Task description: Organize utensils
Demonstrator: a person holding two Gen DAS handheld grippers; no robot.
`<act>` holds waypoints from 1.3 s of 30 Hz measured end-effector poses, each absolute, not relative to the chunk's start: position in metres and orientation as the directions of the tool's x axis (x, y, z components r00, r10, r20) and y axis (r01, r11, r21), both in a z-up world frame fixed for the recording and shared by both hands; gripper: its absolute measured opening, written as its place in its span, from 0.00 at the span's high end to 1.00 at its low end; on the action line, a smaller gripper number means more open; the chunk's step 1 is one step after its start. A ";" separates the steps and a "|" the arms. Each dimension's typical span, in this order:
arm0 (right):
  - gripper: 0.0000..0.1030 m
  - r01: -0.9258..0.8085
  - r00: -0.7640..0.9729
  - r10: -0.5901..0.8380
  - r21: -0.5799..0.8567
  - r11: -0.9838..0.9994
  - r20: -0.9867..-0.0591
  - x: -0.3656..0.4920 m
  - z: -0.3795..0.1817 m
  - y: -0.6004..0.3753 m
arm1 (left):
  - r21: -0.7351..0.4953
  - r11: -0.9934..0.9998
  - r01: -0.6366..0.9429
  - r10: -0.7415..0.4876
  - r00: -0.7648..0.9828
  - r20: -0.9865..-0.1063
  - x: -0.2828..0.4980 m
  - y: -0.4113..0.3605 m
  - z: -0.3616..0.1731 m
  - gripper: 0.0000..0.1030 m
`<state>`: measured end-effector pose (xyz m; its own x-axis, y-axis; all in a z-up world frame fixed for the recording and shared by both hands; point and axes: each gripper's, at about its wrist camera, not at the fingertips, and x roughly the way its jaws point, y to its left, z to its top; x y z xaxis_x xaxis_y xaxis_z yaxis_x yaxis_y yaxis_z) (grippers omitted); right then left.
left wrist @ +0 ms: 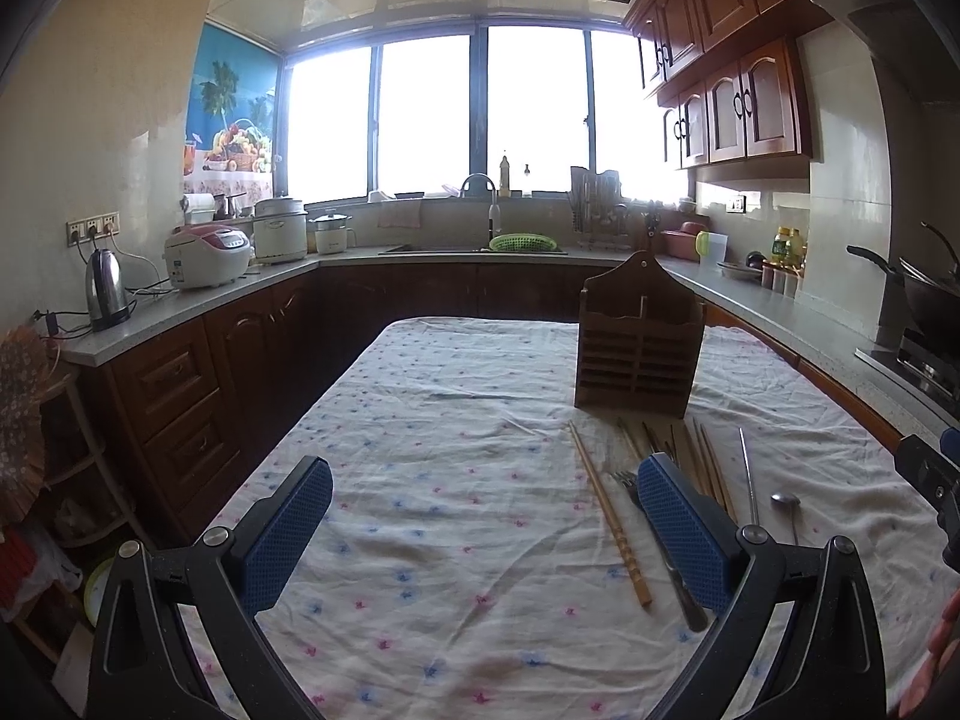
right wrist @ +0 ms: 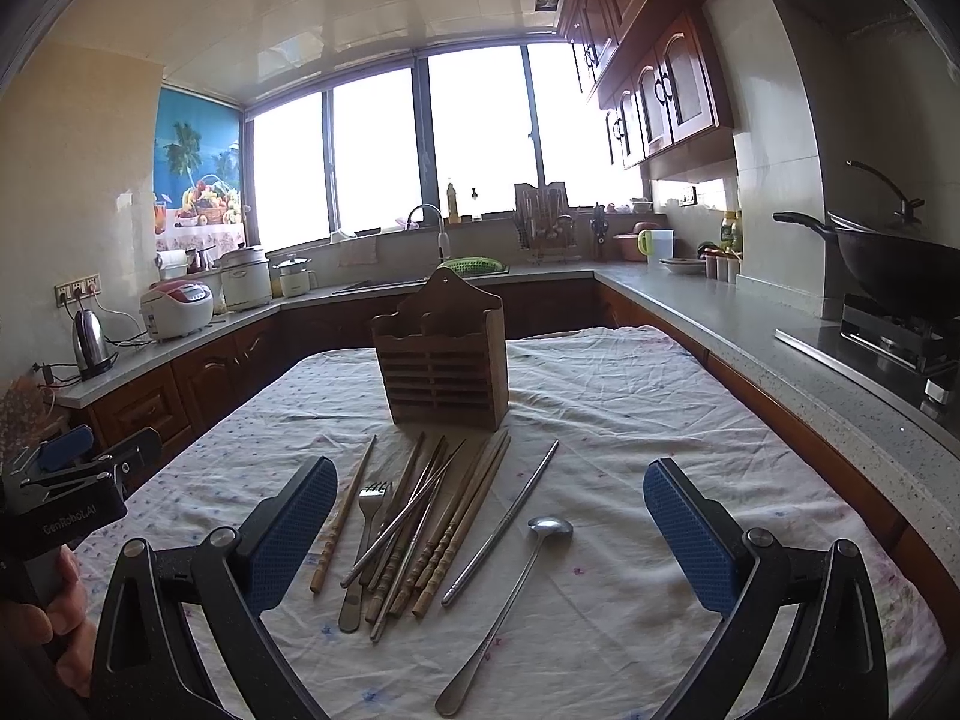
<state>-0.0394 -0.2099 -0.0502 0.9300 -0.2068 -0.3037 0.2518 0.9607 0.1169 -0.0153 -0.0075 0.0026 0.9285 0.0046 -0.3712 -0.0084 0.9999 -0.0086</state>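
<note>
left gripper (left wrist: 485, 525): jaws wide apart, holding nothing
right gripper (right wrist: 491, 525): same, spread wide, empty
utensils (right wrist: 420, 522): wooden chopsticks, metal fork, spoon, mid-table on floral cloth (right wrist: 630, 420)
holder (right wrist: 443, 357): slatted wood, behind them

Both wrist views facing wooden holder (right wrist: 443, 354)

Matt wooden holder (right wrist: 443, 360), shiny metal spoon (right wrist: 510, 594)
</note>
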 end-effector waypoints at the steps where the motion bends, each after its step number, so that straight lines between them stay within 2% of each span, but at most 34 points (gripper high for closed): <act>1: 0.00 0.251 0.930 -0.206 0.117 0.961 -0.304 -0.039 -0.050 -0.210 | -0.008 1.000 -0.008 0.004 0.929 -0.371 -0.015 -0.008 0.002 0.01; 25: 0.00 0.247 0.932 -0.201 0.121 0.961 -0.303 -0.040 -0.050 -0.208 | -0.009 1.000 0.000 -0.003 0.930 -0.368 -0.014 -0.008 0.004 0.01; 39: 0.00 0.247 0.930 -0.198 0.129 0.960 -0.310 -0.039 -0.049 -0.207 | -0.011 1.000 -0.007 0.002 0.919 -0.395 -0.007 -0.007 0.002 0.01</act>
<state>-0.0391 -0.2068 -0.0488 0.9300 -0.1977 -0.3099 0.2470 0.9605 0.1285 -0.0071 -0.0066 0.0024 0.9186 0.0020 -0.3951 -0.0068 0.9999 -0.0107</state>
